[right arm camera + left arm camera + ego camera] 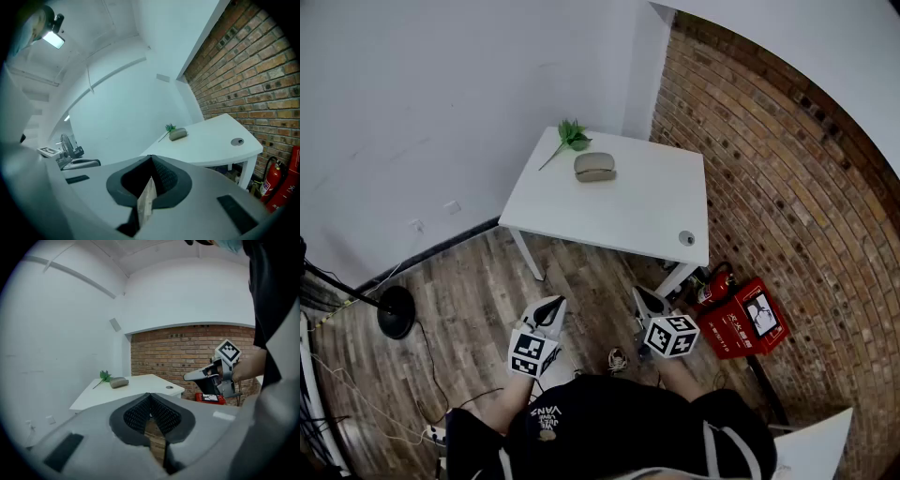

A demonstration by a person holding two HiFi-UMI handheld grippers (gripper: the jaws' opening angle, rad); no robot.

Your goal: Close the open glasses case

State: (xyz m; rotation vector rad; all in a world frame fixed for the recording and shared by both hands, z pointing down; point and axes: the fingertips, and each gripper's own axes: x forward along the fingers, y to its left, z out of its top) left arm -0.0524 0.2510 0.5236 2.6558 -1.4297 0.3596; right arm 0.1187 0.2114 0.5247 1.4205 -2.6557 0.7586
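The fingers [136, 414] of the left gripper [150, 395] are pressed together with nothing gripped, and the fingers [165, 176] of the right gripper [151, 160] are likewise closed and empty. In the head view both grippers sit low in the centre of the frame, the left gripper [553, 304] and the right gripper [641, 294] side by side over the wooden floor [469, 291], each carrying its marker cube. They point up-frame toward a white table [628, 220]. The glasses case [594, 167], a grey oval, lies at the table's far end in the upper middle of the frame, well apart from both grippers. From this far off it is hard to tell how far its lid stands open. Just beside it, up and to the left, lies a green leafy sprig [572, 136]. The table's near edge and a long bare stretch of its top lie between the grippers and the case, with a round cable grommet [686, 238] near the right-hand corner. A brick wall [769, 169] fills the right side, and a red box [748, 321] stands on the floor below it, right of the right gripper. At the left edge stands a black round stand base [395, 315], with cables trailing over the floor.
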